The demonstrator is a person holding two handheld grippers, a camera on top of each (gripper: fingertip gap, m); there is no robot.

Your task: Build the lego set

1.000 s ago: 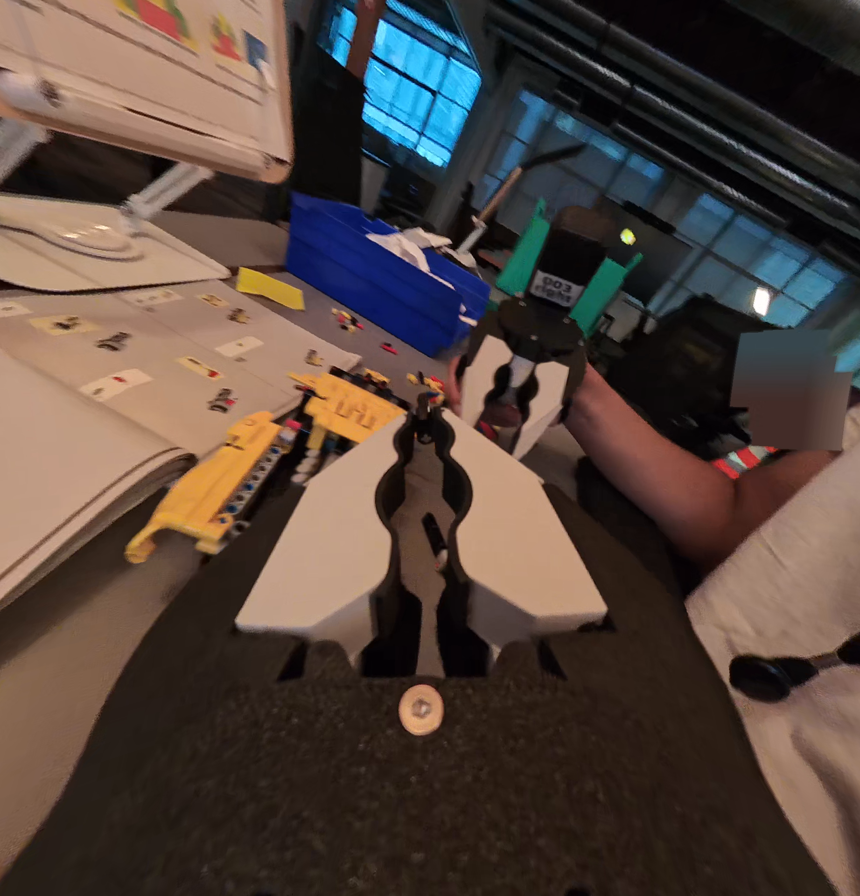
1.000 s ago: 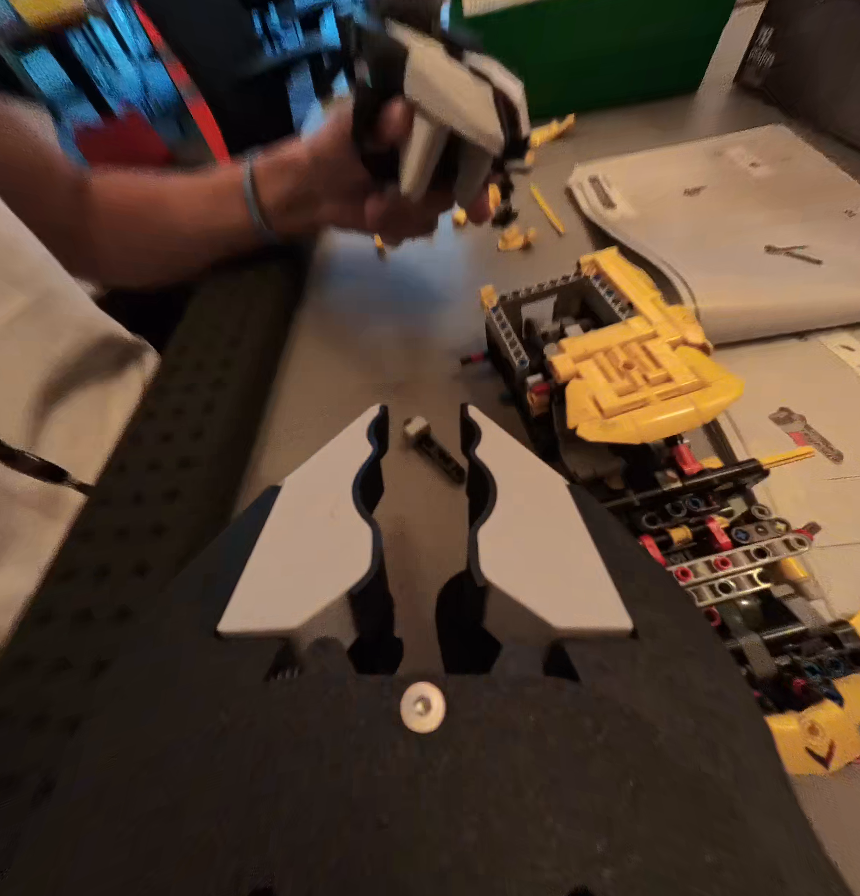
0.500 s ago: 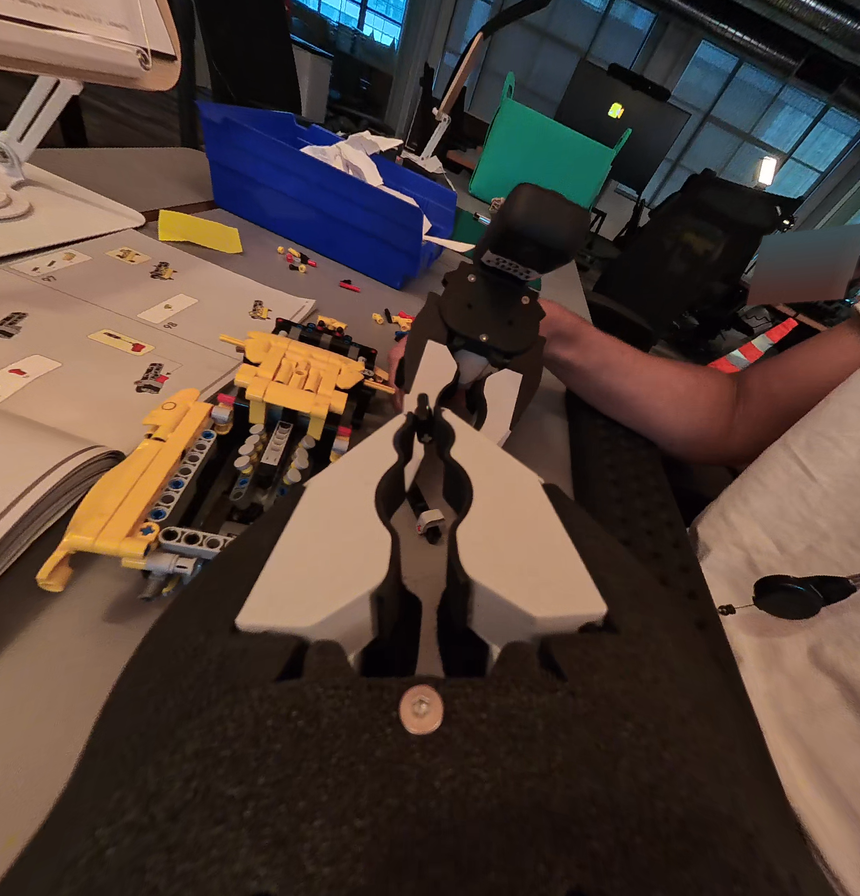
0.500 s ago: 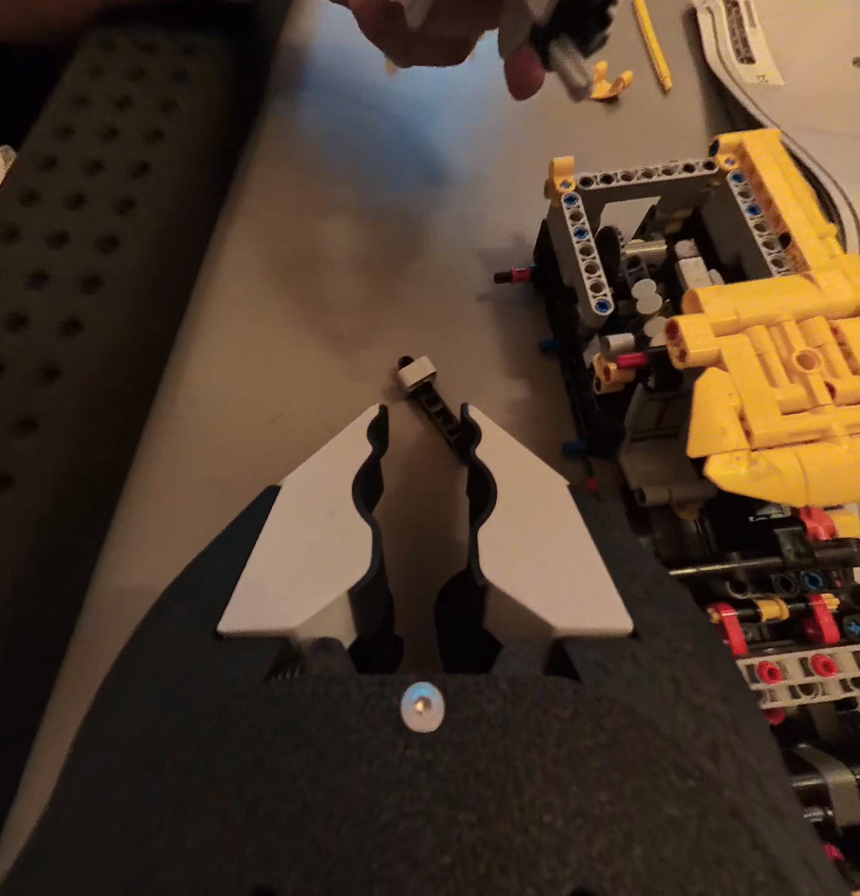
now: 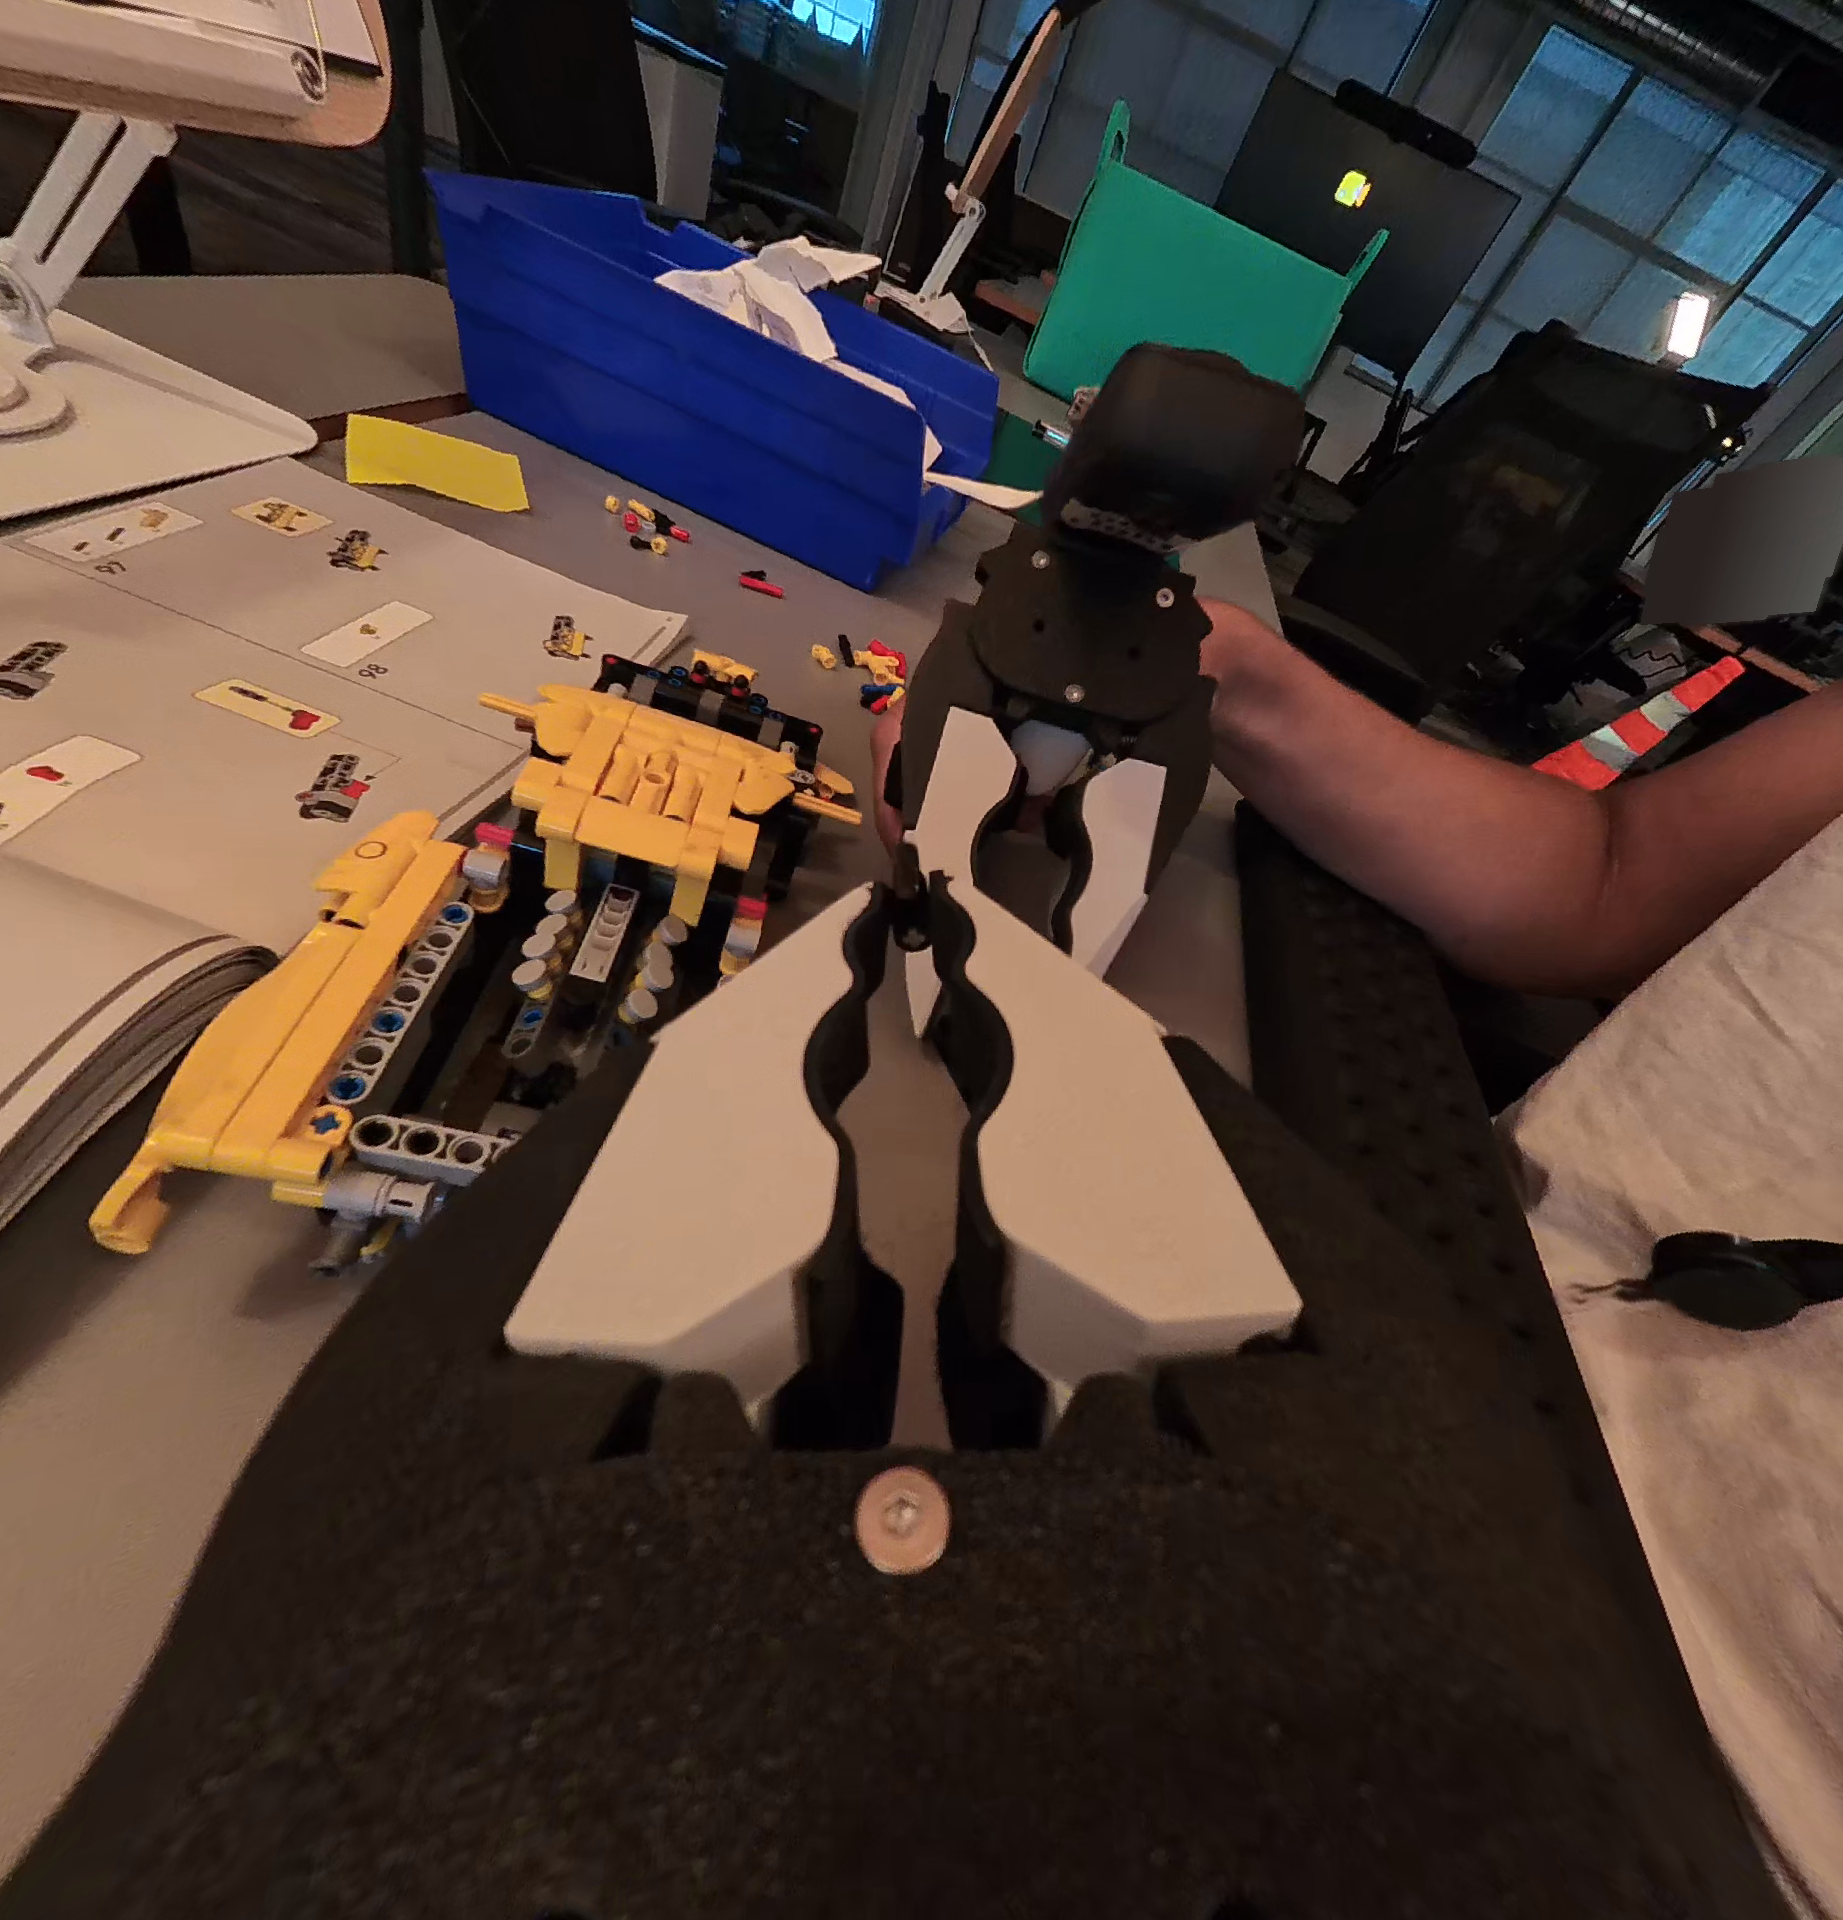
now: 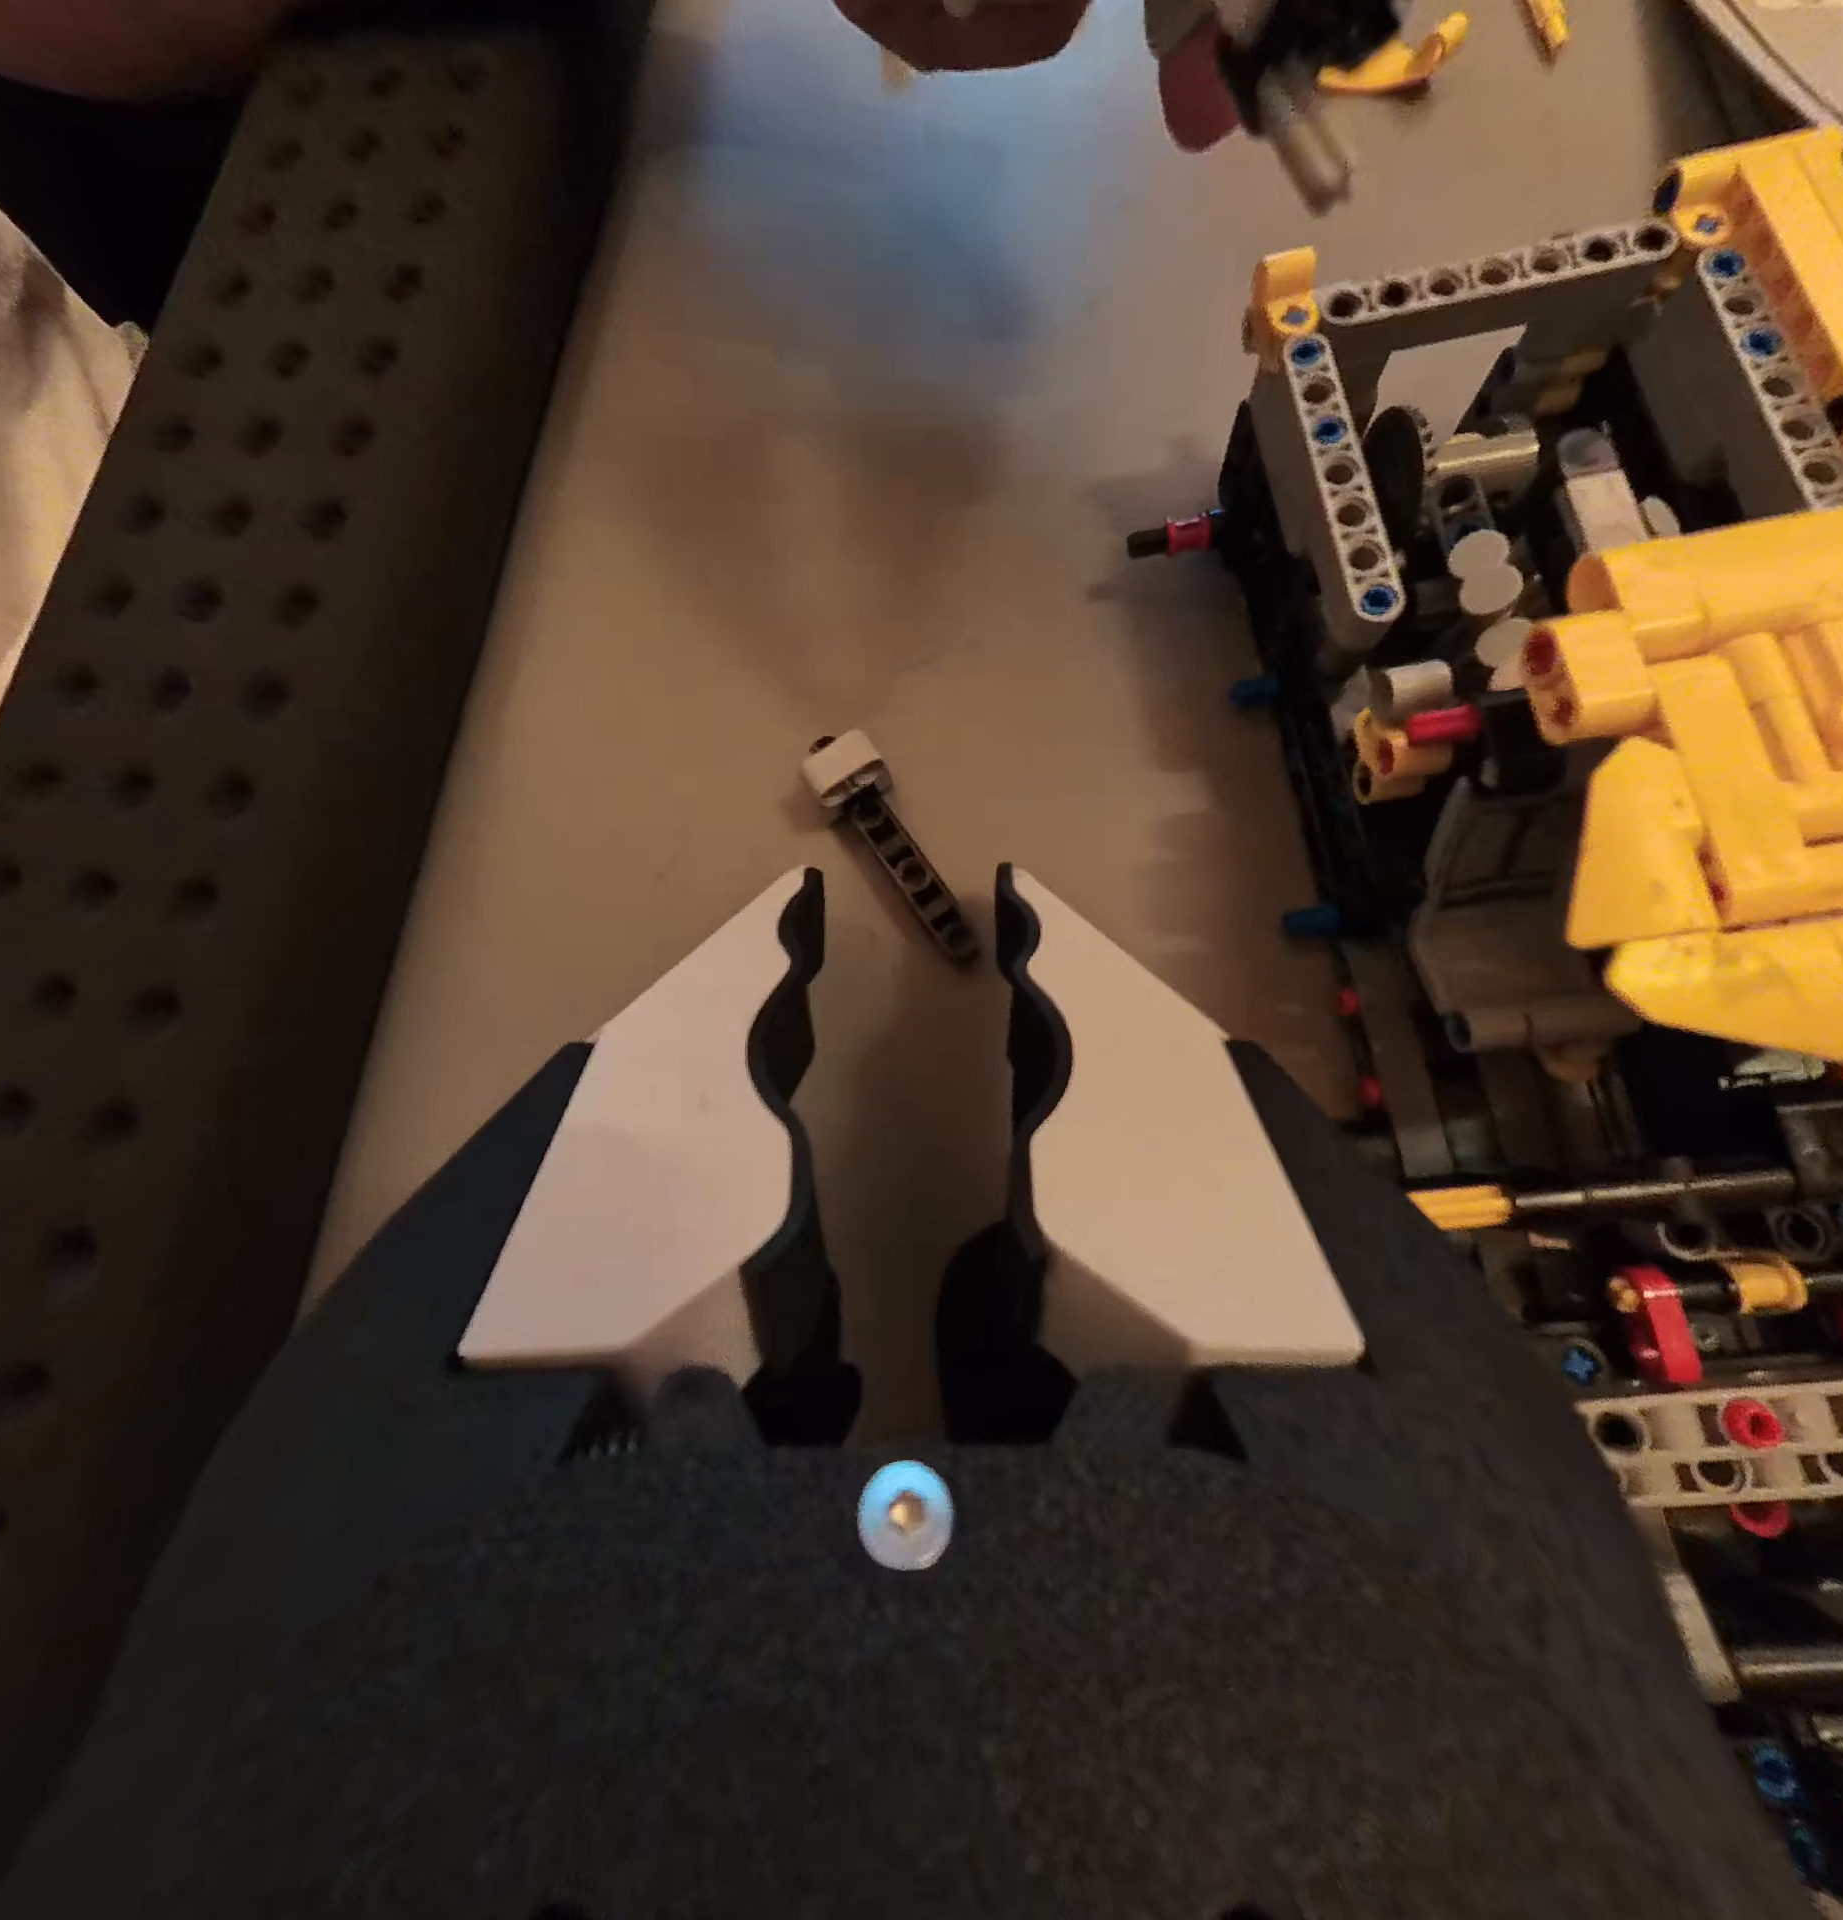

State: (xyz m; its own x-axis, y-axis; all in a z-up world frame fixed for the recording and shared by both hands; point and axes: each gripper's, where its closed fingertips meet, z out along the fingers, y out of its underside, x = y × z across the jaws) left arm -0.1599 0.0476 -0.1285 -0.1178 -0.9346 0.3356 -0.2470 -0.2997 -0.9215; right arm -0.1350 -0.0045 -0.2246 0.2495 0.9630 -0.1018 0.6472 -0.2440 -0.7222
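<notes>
The partly built yellow and black lego model (image 5: 626,883) lies on the grey table; it also shows in the right wrist view (image 6: 1582,727). My left gripper (image 5: 909,902) is shut on a small black lego piece (image 5: 909,914), held above the table beside the model. In the right wrist view it shows blurred at the top edge (image 6: 1270,62). My right gripper (image 6: 909,883) is open, pointing down close over a short black beam with a grey connector (image 6: 896,852) on the table. The beam lies just ahead of its tips. The right gripper also shows in the left wrist view (image 5: 1042,894).
An open instruction booklet (image 5: 169,675) lies left of the model. A blue bin (image 5: 688,384) and a green bin (image 5: 1187,281) stand behind. Loose small pieces (image 5: 865,665) lie near the bin. A black perforated mat (image 6: 221,623) runs along the table edge by the person's arm (image 5: 1468,831). One gripper's finger ends stand about 11 centimeters off the other's.
My right gripper has tilted down and come closer to the black beam on the table, staying open. My left gripper has levelled out and moved nearer the model, still shut on its piece.
</notes>
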